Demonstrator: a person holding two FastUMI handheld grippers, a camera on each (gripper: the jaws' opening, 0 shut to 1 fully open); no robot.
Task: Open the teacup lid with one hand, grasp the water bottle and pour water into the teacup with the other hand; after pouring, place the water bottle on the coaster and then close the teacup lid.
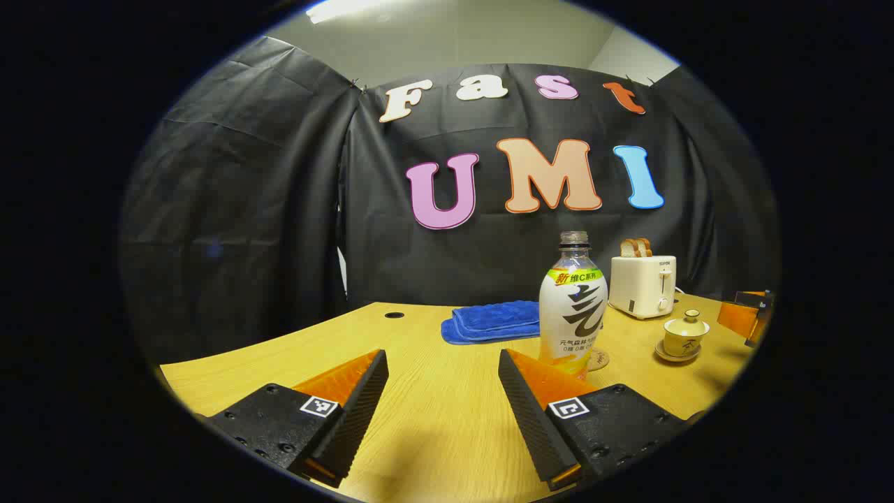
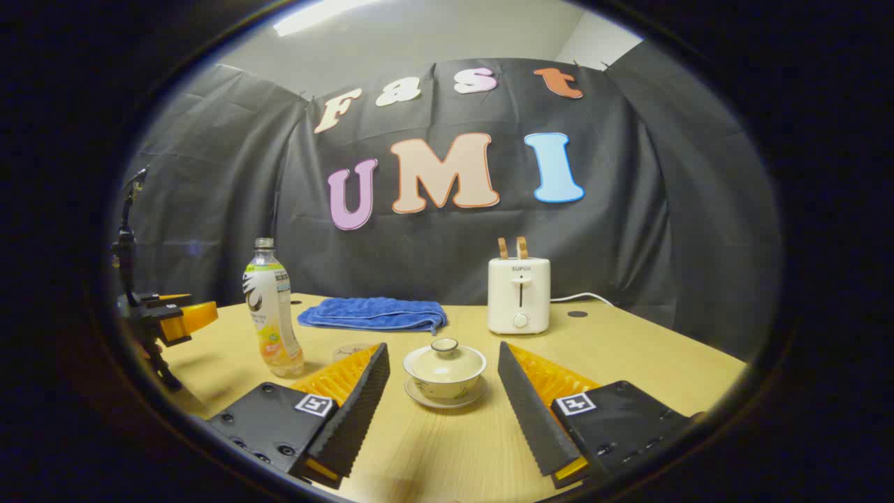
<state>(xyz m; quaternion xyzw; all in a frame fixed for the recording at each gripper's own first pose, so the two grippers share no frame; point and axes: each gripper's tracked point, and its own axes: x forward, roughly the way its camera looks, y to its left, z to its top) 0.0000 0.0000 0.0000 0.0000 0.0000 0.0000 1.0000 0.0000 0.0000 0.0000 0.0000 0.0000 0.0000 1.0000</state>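
Teacup [image 2: 445, 370], lid on, sits on its saucer between the wide-open, empty right gripper [image 2: 443, 381] fingers. Left gripper [image 1: 443, 384] also spread, empty, aimed left of the water bottle [image 1: 573, 307]. Coaster [image 1: 598, 360] mostly hidden behind the bottle; contact unclear.

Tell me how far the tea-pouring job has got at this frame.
Nothing looks done: the lid sits on the teacup and the water bottle stands untouched. The right gripper is open, lined up on the teacup; the left gripper is open, short of the bottle. Lifting, pouring, setting the bottle on the coaster and closing remain.
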